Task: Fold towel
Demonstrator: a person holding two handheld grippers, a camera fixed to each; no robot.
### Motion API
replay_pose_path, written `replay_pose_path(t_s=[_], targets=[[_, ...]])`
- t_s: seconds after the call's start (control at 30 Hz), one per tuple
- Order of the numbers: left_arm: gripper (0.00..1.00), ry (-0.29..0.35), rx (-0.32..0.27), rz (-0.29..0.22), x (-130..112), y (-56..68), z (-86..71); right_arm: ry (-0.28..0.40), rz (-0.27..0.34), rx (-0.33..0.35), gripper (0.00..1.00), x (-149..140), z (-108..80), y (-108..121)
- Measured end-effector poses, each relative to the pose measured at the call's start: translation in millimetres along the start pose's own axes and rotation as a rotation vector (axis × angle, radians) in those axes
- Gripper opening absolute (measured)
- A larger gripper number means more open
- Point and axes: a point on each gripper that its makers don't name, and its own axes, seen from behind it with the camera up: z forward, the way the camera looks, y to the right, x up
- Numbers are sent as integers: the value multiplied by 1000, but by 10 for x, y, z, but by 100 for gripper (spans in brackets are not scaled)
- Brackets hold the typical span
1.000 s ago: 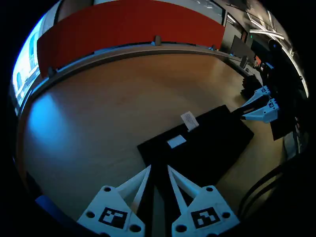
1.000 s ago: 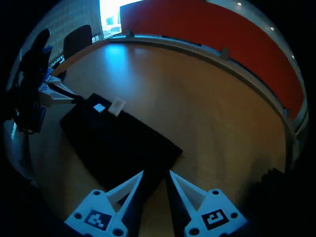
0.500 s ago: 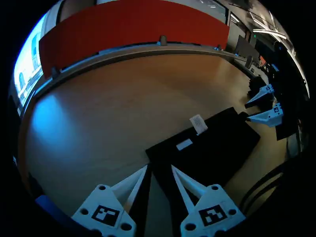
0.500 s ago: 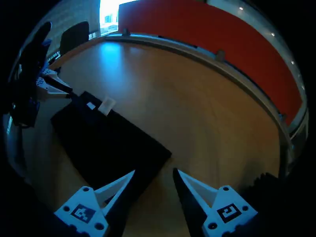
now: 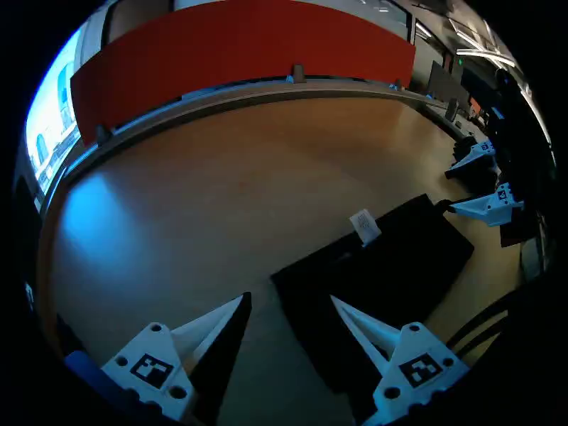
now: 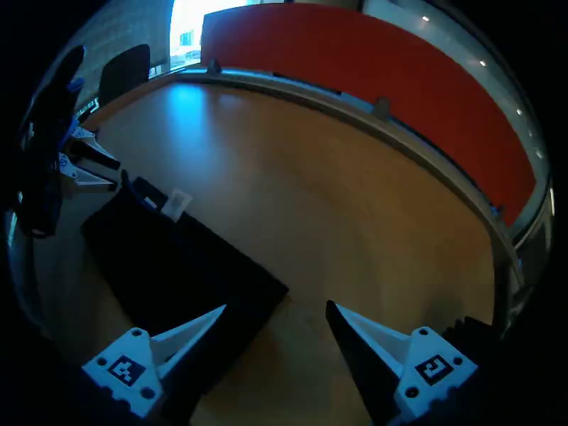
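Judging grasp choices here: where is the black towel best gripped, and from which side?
Likely the towel corner nearest the left gripper, coming in low from that side: it lies flat on the table, so only corners and edges can be pinched.

place: office or meeting room | worktop [image 5: 213,170]: broad, curved, wood-look surface | far edge: long red divider panel [image 5: 234,50] standing in small brackets on a grey rail | seating: dark office chair [image 6: 124,71] at the worktop's end | light: bright window [image 6: 188,18] beside the panel; strip lights [image 5: 479,57] overhead
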Motion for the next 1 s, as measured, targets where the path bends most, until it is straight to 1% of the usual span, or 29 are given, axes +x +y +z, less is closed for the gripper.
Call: replay_pose_path(t_s=[0.1,0.17,0.57,0.77,1.0], targets=[[88,0,-4,-1,-2,6,-11,10,0,-6,100,23,-24,17],[94,2,-2,0,-3,4,-22,11,2,-4,100,22,-37,9],[94,7,-5,-18,-48,33,-120,20,16,13,100,-19,-142,-83],[94,12,5,-36,-98,28,-222,27,24,19,100,-66,-229,-140],[94,14,24,-60,-232,27,-387,34,30,22,100,-153,-366,-204]])
